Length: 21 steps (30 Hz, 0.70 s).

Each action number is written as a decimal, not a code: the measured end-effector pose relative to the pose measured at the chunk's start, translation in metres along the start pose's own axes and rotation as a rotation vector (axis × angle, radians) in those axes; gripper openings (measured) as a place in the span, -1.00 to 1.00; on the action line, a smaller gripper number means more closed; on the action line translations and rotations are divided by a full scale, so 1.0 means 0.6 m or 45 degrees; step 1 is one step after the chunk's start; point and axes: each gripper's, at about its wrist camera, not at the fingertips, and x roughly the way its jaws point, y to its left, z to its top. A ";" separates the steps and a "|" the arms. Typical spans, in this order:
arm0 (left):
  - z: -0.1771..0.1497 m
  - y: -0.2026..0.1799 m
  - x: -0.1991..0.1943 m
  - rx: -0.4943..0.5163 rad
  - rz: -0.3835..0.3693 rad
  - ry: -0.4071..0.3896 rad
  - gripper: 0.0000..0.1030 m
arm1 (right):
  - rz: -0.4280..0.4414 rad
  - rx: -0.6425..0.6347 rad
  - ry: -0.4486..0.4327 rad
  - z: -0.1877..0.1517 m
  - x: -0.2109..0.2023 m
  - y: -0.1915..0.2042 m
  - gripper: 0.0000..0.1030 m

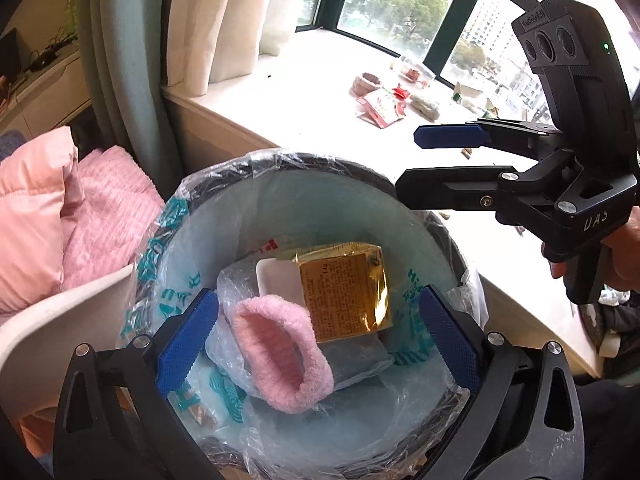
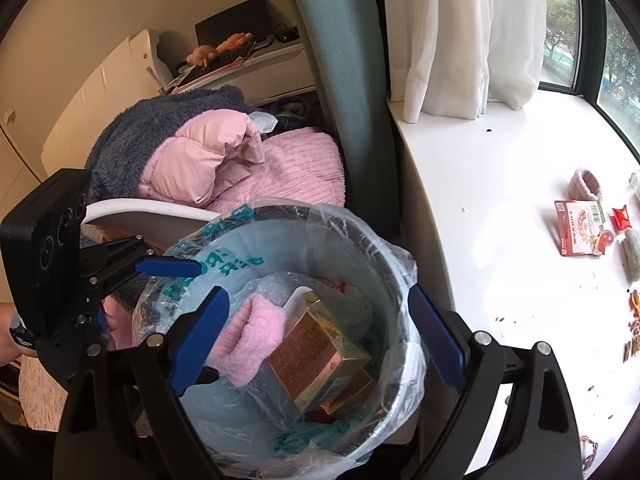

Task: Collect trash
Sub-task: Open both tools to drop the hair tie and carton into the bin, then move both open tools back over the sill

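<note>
Here both grippers hang over the lined bin, jaws spread wide and nothing between them. The left gripper looks straight down at a pink fuzzy band and a gold box lying in the bag. Its view also catches the right gripper from the side, with a hand on the grip. The right gripper shows the box's corner tilted up (the left view flattens it), the left gripper, and a red packet on the sill, well apart from the bin.
</note>
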 end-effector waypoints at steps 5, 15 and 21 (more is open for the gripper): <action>0.030 -0.017 -0.009 0.056 -0.007 -0.020 0.88 | -0.062 0.048 -0.067 -0.007 -0.047 -0.029 0.86; 0.086 -0.091 -0.004 0.224 -0.125 -0.031 0.88 | -0.207 0.172 -0.142 -0.036 -0.134 -0.082 0.86; 0.120 -0.149 0.002 0.302 -0.155 -0.048 0.88 | -0.284 0.254 -0.189 -0.058 -0.183 -0.119 0.86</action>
